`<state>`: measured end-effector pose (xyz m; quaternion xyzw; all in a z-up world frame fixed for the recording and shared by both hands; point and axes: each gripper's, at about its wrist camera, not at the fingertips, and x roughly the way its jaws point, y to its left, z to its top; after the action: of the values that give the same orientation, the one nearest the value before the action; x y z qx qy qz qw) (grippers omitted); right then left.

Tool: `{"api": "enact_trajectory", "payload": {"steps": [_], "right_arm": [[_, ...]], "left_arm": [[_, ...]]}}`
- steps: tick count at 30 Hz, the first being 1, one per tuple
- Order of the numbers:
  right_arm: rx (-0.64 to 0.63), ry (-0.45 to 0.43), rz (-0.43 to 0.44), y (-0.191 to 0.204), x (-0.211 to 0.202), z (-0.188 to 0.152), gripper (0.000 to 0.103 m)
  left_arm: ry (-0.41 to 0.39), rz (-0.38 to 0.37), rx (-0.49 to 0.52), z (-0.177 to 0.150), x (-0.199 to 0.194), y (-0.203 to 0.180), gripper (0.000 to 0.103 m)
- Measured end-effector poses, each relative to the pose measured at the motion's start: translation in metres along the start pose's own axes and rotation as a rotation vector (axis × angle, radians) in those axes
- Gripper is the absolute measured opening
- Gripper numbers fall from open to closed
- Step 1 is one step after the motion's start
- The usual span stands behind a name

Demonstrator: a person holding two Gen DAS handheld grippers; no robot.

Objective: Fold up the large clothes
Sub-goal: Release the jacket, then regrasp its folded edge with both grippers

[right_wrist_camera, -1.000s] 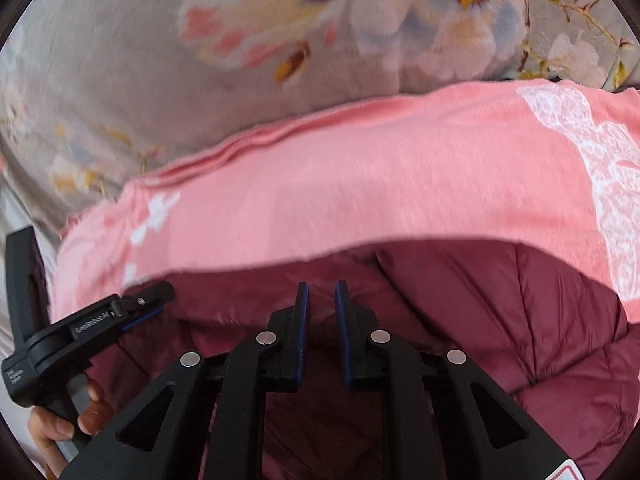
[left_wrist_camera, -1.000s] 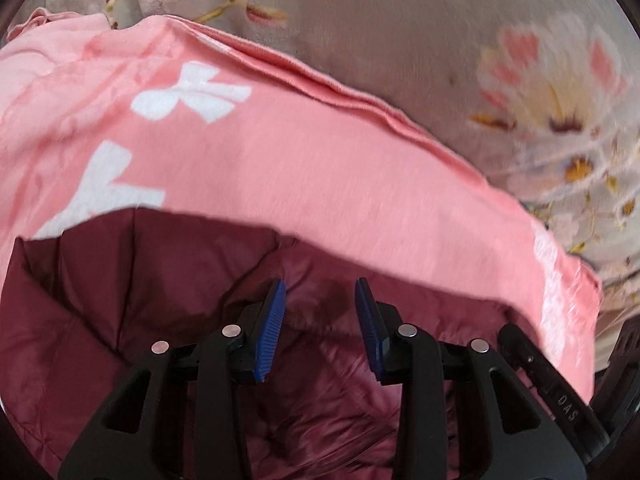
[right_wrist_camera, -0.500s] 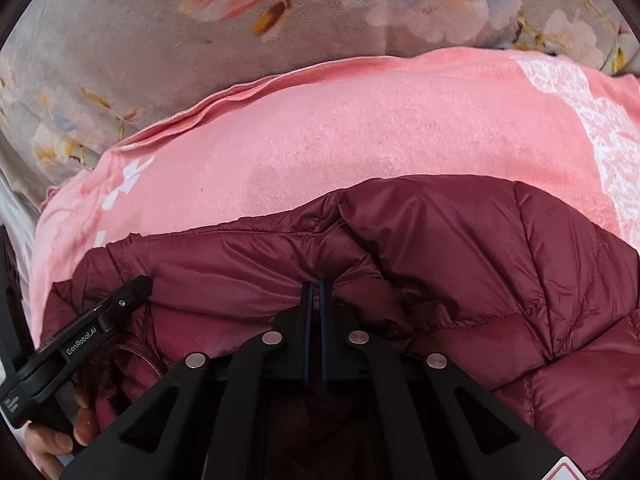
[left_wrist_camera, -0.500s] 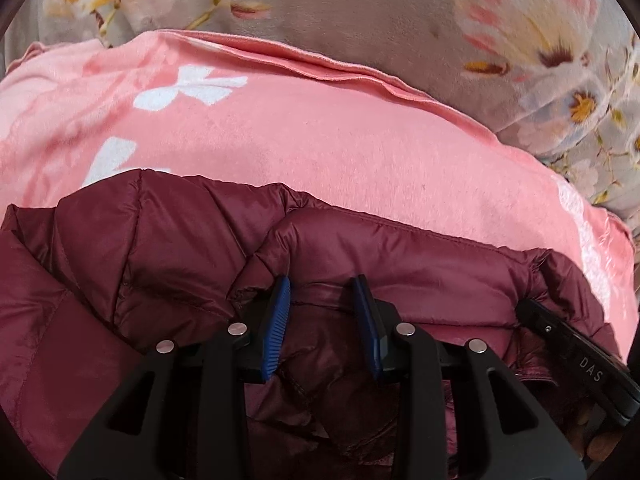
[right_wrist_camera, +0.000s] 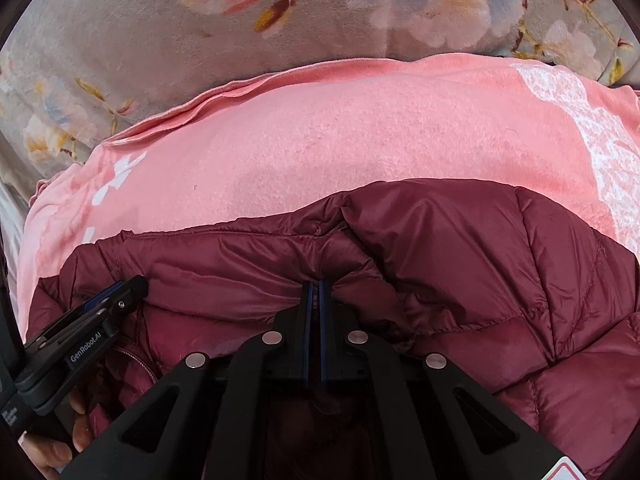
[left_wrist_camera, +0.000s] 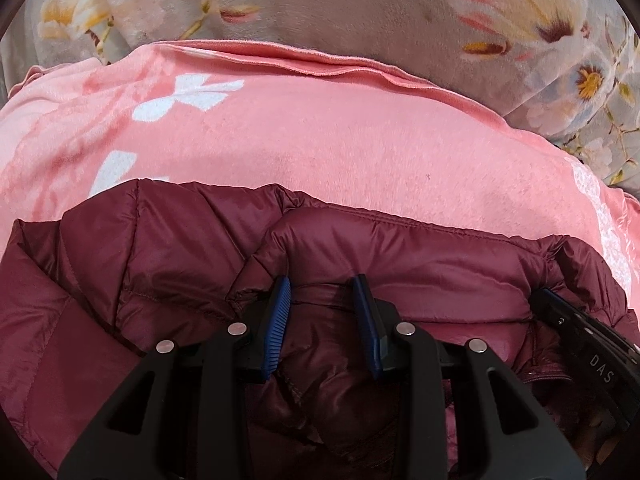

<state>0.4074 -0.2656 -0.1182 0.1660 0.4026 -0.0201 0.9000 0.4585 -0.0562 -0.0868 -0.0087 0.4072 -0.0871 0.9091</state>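
A maroon puffer jacket (left_wrist_camera: 400,252) lies with its collar edge on a pink blanket (left_wrist_camera: 320,140). My left gripper (left_wrist_camera: 322,292) holds a thick bunch of the collar between its blue pads, which stand a little apart around the padding. My right gripper (right_wrist_camera: 315,286) is shut tight on a pinch of the jacket (right_wrist_camera: 460,240) further along the same edge, and creases run into its tips. Each gripper shows in the other's view: the right gripper (left_wrist_camera: 560,312) at the right edge, the left gripper (right_wrist_camera: 124,292) at lower left with a hand (right_wrist_camera: 48,448) behind it.
The pink blanket (right_wrist_camera: 360,132) with white prints covers a grey floral bedspread (left_wrist_camera: 360,8), which stretches beyond the blanket's far hem. The bedspread (right_wrist_camera: 160,40) also shows behind it in the right wrist view. The jacket's body bulges toward the lower right.
The jacket hung raised in front of both cameras a second ago; now it has come down and its collar rests on the blanket. The right jaws have closed fully onto the fabric.
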Motion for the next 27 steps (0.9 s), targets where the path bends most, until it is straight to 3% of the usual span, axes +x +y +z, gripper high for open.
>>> {"api": "enact_trajectory", "payload": {"steps": [3,5,7,9,11,14,19,21,23,27], "right_arm": [[0.026,0.0,0.034,-0.008,-0.022,-0.004,0.0],[0.021,-0.041,0.068,-0.009,-0.064,-0.016,0.02],[-0.033,-0.074,0.133,-0.014,-0.121,-0.042,0.023],[-0.088,-0.081,0.113,-0.024,-0.175,-0.079,0.028],[-0.092,-0.064,0.093,-0.054,-0.234,-0.134,0.043],[0.009,-0.008,0.083,-0.096,-0.289,-0.203,0.05],[0.196,0.086,0.077,-0.14,-0.334,-0.305,0.057],[0.244,0.095,0.108,-0.14,-0.334,-0.326,0.058],[0.26,0.048,0.118,-0.134,-0.337,-0.337,0.06],[0.286,0.025,0.166,-0.119,-0.329,-0.338,0.06]], "left_arm": [[-0.006,-0.026,-0.009,0.0,-0.005,0.003,0.037],[-0.005,-0.051,-0.035,-0.003,-0.022,0.012,0.042],[-0.024,-0.134,-0.091,-0.016,-0.065,0.031,0.077],[-0.052,-0.2,-0.11,-0.038,-0.112,0.054,0.083],[-0.035,-0.21,-0.087,-0.065,-0.151,0.077,0.085],[0.036,-0.169,-0.104,-0.128,-0.207,0.129,0.087],[0.157,-0.182,-0.337,-0.226,-0.251,0.203,0.087],[0.18,-0.209,-0.412,-0.257,-0.258,0.22,0.087],[0.145,-0.231,-0.418,-0.272,-0.27,0.221,0.087],[0.141,-0.255,-0.412,-0.279,-0.279,0.205,0.084]]}}
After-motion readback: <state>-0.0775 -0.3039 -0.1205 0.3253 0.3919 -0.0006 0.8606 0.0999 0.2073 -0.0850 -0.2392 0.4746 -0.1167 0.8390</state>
